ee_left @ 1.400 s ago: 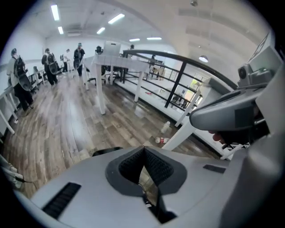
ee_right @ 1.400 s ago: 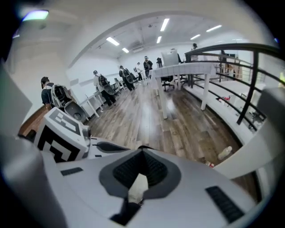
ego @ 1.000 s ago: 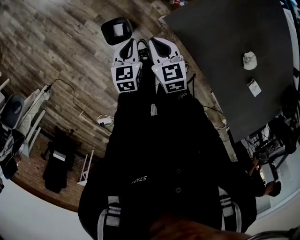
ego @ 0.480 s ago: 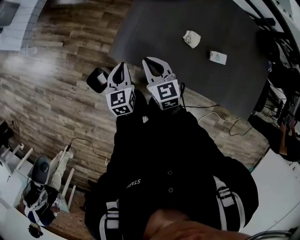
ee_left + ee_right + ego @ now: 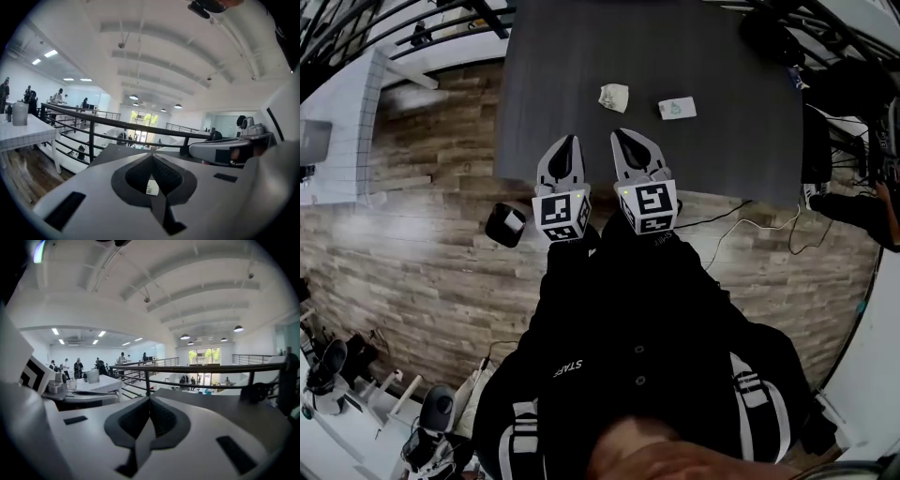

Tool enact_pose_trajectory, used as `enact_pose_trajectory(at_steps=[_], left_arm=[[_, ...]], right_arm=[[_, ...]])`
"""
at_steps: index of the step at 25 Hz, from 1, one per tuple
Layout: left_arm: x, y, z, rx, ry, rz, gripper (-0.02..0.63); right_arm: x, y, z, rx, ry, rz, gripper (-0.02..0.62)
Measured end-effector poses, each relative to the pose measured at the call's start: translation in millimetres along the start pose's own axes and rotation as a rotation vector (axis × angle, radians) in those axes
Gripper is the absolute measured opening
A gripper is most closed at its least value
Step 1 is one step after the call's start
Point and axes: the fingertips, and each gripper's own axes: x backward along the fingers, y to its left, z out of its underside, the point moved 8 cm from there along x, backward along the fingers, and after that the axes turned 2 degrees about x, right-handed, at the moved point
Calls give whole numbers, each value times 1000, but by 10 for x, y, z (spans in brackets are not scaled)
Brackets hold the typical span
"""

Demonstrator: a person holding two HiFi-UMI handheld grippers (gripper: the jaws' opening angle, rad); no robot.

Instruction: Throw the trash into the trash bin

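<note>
Your left gripper (image 5: 568, 142) and right gripper (image 5: 624, 137), both closed and empty, sit at upper centre over the table's (image 5: 544, 75) near edge, with the paper wad (image 5: 613, 97) and packet (image 5: 677, 109) just above them and the bin (image 5: 506, 225) on the floor at centre left.

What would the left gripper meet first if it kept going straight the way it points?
Probably the crumpled white paper wad on the dark grey table; the left gripper aims down at it, jaws shut. Depth unclear.

The left gripper (image 5: 151, 157) has its jaws pressed together. Just ahead lies the dark desk (image 5: 110, 152), a white scrap (image 5: 151, 188) showing through the gripper's opening, with a black railing (image 5: 91, 121) beyond.
</note>
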Motion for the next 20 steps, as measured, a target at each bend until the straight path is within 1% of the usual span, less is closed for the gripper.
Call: enact_pose_trajectory(at_steps=[3, 8, 10, 13, 17, 20], left_arm=[[-190, -330, -79, -31, 12, 73, 2], [-396, -798, -250, -79, 2, 174, 2], [-461, -962, -330, -87, -15, 222, 2], [-565, -1174, -453, -128, -32, 278, 2], [-657, -1276, -612, -172, -54, 314, 2], [-710, -1297, -762, -190, -91, 340, 2]], right_arm=[[216, -312, -71, -25, -35, 110, 15], [468, -628, -236, -39, -90, 199, 15], [536, -723, -298, -45, -104, 225, 15], [594, -843, -403, -42, -136, 252, 15], [637, -949, -572, -32, -175, 277, 15], [644, -1013, -689, -22, -204, 291, 15]])
